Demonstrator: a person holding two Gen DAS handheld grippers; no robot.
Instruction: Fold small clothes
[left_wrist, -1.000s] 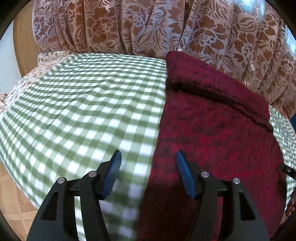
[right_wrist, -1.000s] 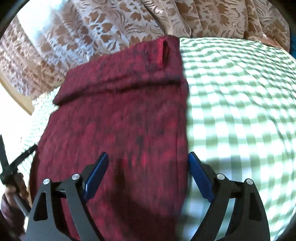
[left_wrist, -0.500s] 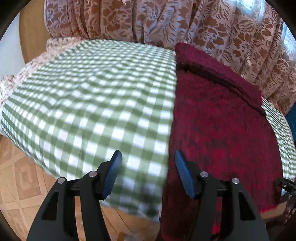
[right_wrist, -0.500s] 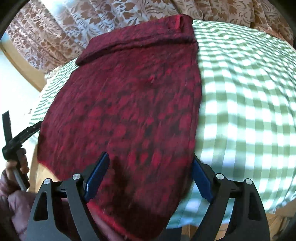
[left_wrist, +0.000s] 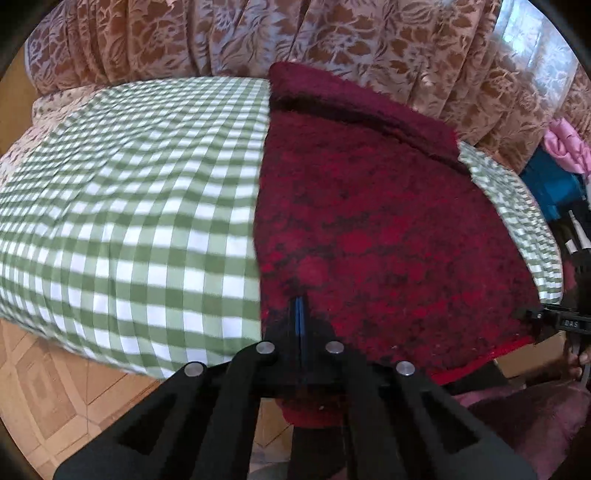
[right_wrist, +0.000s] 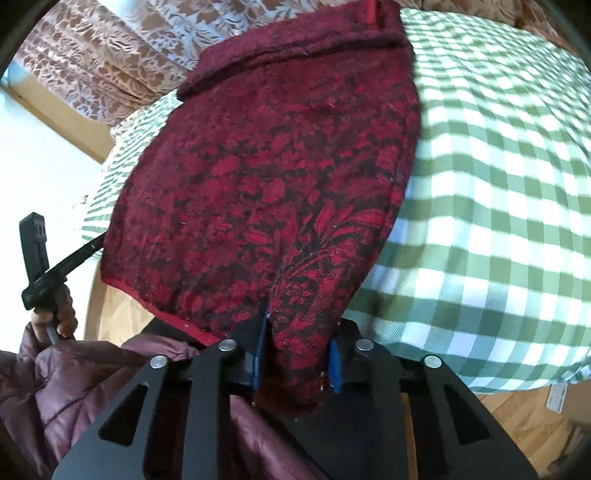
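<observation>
A dark red patterned knit garment (left_wrist: 369, 221) (right_wrist: 277, 166) lies flat on the green-and-white checked cover (left_wrist: 129, 221) (right_wrist: 498, 184), its far end folded over. My left gripper (left_wrist: 299, 306) has its blue pads pressed together at the garment's near left corner, where the fabric puckers toward the tips. My right gripper (right_wrist: 295, 350) is at the near right corner; its jaws are closing, with a bunched fold of the garment between the pads. The near hem hangs over the surface's edge. In the right wrist view the left gripper (right_wrist: 37, 258) shows at far left, held by a hand (right_wrist: 55, 314).
A brown floral curtain (left_wrist: 221, 37) hangs behind the covered surface. Patterned wooden floor (left_wrist: 44, 387) lies below the near edge. A maroon puffer sleeve (right_wrist: 55, 387) is close under the grippers. Blue and pink items (left_wrist: 554, 177) sit at far right.
Both grippers drew back from over the garment to its near edge. Their jaws went from wide apart to closed at the two near corners.
</observation>
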